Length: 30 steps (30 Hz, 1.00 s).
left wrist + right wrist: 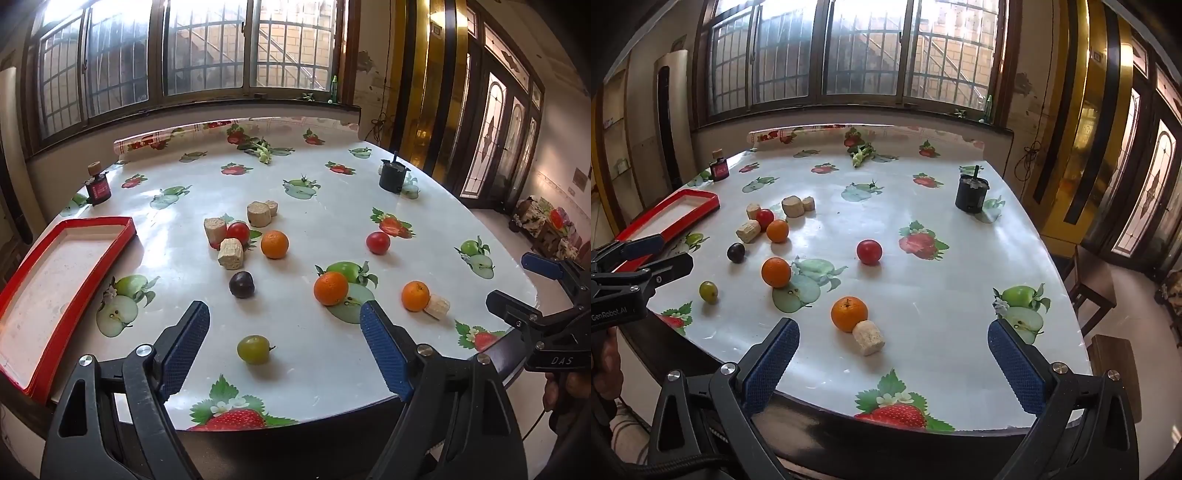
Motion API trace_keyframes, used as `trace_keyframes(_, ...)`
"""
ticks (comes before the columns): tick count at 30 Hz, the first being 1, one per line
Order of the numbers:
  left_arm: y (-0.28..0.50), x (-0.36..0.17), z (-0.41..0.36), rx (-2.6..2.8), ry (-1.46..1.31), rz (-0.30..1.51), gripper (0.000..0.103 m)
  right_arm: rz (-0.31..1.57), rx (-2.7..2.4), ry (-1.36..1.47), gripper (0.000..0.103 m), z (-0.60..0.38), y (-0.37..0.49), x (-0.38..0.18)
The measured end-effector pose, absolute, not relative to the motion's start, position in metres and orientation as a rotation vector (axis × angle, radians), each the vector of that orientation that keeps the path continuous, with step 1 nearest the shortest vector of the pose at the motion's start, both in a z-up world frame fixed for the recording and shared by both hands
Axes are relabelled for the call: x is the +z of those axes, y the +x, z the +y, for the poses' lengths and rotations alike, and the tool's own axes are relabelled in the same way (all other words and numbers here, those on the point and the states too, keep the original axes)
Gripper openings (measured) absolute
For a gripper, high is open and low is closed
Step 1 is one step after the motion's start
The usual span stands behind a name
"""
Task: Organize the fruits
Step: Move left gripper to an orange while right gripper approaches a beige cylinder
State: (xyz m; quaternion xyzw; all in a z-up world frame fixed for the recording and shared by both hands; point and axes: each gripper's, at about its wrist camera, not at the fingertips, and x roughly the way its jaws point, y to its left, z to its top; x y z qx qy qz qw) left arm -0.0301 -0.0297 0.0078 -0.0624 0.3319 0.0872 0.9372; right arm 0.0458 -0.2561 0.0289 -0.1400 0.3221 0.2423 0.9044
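Fruit-print table (pixel 332 206), green grape (pixel 253 349) seemingly ahead of parted left jaws

Daylight comes through barred windows (pixel 199 51) at twelve o'clock. Stained-glass doors (pixel 495 136) stand at two o'clock. A wooden stool (pixel 1115 354) sits at four.

Home dining room: oilcloth-covered table (pixel 332 206), stained-glass doors (pixel 495 122)

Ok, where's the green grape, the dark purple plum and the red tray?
Green grape (pixel 253 349): left wrist view, middle of its skin.
Dark purple plum (pixel 241 284): left wrist view, centre of its rounded top.
Red tray (pixel 96 221): left wrist view, on its far red rim.
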Motion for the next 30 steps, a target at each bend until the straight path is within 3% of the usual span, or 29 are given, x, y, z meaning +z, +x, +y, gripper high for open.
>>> trace_keyframes(30,0.004,-0.009,-0.035,0.111,-0.15,0.772,0.084,0.754,0.585,-0.252,0.1,-0.259,0.064,0.002)
